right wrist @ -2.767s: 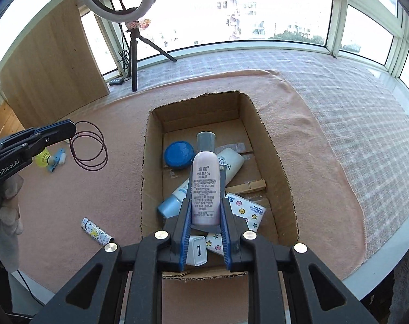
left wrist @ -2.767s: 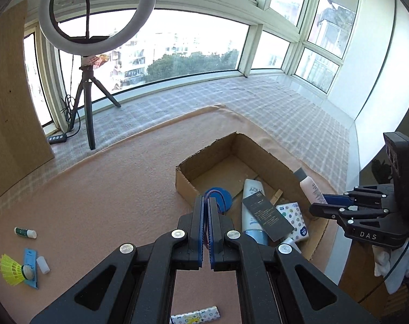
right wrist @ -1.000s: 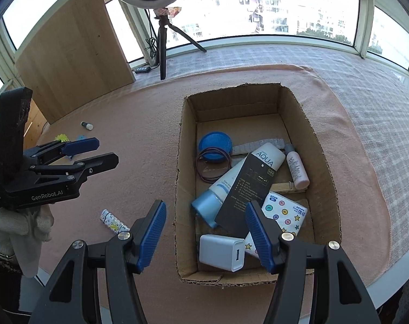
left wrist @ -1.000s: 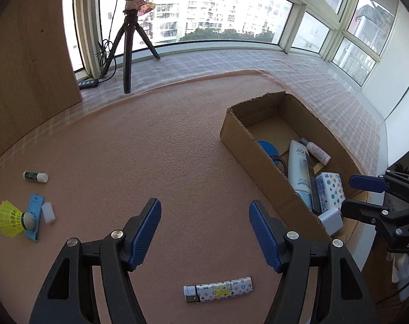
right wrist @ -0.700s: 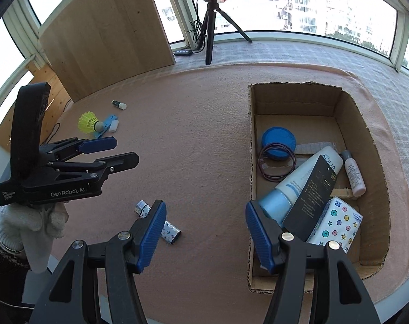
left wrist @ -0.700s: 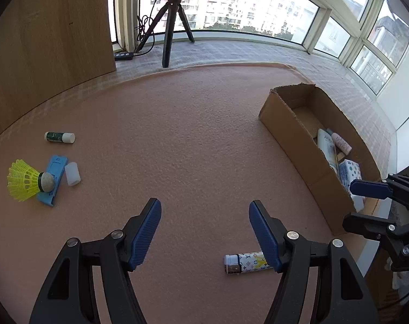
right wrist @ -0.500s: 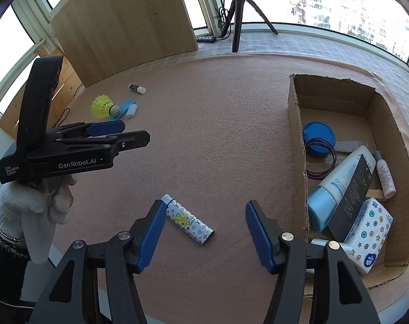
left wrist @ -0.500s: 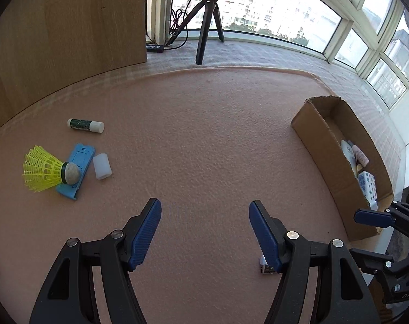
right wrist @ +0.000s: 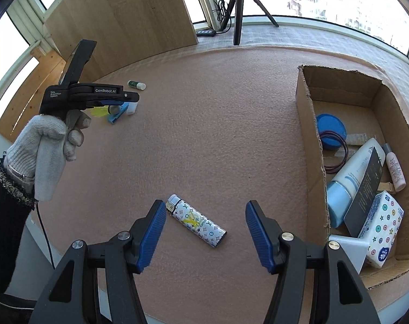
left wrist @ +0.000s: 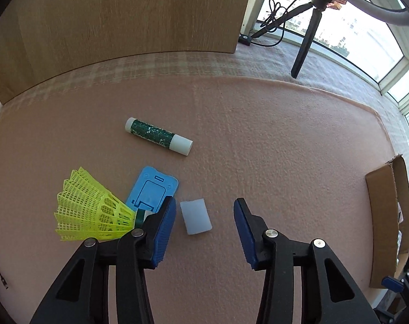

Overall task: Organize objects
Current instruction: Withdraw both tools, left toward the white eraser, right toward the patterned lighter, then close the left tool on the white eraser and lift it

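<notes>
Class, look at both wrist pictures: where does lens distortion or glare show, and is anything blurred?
Left wrist view: the wooden board bows at its lower edge, the frame corners go black, and the window is blown out. Right wrist view: the cardboard box curves, and the sky is overexposed. Nearby things such as the lighter look sharp.

"GenRobot.AI" (white print) stands on the left gripper.

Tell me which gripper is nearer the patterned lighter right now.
Right. The right gripper hangs just above the patterned lighter, which lies between its open jaws. The left gripper is far across the mat, its jaws closing around a white eraser by the shuttlecock.
</notes>
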### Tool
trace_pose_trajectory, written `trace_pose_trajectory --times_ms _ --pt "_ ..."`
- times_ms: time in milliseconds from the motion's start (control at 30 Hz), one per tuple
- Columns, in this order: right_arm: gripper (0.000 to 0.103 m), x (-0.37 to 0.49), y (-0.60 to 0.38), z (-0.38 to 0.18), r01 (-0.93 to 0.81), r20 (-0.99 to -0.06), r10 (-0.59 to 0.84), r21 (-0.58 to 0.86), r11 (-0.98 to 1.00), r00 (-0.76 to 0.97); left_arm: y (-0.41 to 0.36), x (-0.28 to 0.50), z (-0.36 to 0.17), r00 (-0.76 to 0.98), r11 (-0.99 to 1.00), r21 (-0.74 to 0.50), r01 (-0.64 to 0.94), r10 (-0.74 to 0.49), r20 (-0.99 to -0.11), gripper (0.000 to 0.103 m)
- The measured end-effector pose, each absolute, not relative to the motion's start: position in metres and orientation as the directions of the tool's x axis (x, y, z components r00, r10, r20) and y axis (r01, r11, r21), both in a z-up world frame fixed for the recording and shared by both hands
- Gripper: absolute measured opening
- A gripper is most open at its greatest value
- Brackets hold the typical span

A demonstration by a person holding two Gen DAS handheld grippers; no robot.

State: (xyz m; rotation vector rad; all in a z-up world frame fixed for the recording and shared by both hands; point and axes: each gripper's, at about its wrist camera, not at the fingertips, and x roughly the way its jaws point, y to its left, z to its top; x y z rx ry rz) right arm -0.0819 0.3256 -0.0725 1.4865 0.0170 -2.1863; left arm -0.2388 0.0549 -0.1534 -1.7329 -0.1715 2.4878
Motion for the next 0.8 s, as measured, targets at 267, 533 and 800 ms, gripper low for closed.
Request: trace_pose_trajectory --times_ms 267,533,800 --pt "0.057 -0.087 0.34 -0.077 0.356 -0.881 -0.378 0.27 -0.895 -0.283 0.065 -0.246 -0.167 -0.313 -0.994 -0.094 -0.055 0.106 -0.944 0.037" --pt "0.057 -0.089 0.339 -0.076 0.36 -0.883 -0.378 0.269 -0.894 -0.279 0.065 -0.236 -0.175 -0.33 -0.996 -0.058 -0.074 0.08 -0.941 0.027" --pt "0.057 -0.09 0.329 -0.081 0.387 -0.891 -0.375 0.261 -0.885 -0.257 0.065 -0.215 -0.178 -0.365 -0.992 -0.064 -0.109 0.1 -0.926 0.015"
